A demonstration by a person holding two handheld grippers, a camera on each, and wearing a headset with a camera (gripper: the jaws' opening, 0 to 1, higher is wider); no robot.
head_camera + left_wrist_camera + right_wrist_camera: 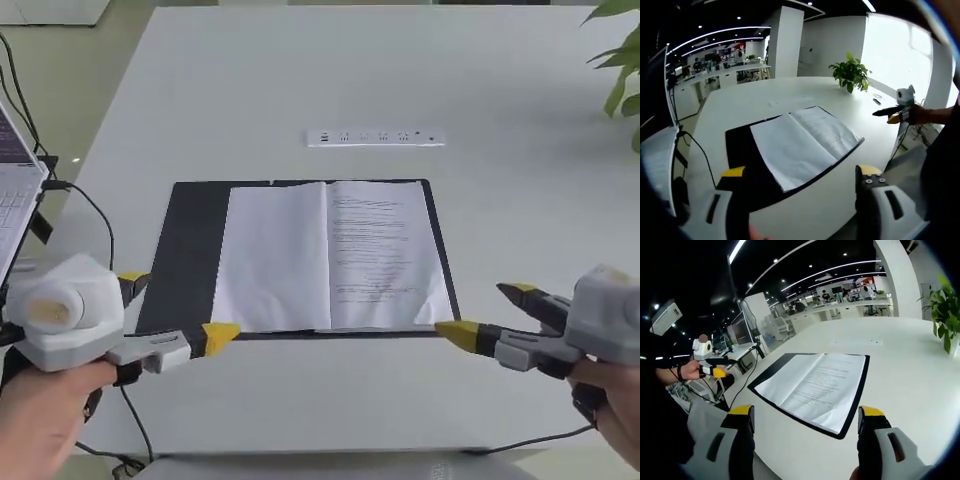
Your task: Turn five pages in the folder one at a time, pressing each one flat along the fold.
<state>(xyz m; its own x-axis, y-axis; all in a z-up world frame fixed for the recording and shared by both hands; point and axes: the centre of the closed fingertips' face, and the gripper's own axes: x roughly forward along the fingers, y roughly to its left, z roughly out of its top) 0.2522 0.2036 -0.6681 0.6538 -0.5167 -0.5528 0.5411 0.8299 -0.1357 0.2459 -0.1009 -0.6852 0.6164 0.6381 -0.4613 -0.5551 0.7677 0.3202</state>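
Note:
A black folder (190, 250) lies open on the white table, a blank white page (272, 255) on its left and a printed page (385, 255) on its right. It also lies ahead of the jaws in the left gripper view (740, 145) and the right gripper view (770, 371). My left gripper (180, 310) hovers open at the folder's near left corner. My right gripper (490, 312) hovers open just off the near right corner. Neither holds anything. The right gripper (892, 116) appears far off in the left gripper view, and the left gripper (715, 367) in the right gripper view.
A white power strip (375, 137) lies beyond the folder. A laptop (12, 190) with a black cable (95, 215) sits at the table's left edge. A potted plant (620, 70) stands at the far right. Office desks fill the background.

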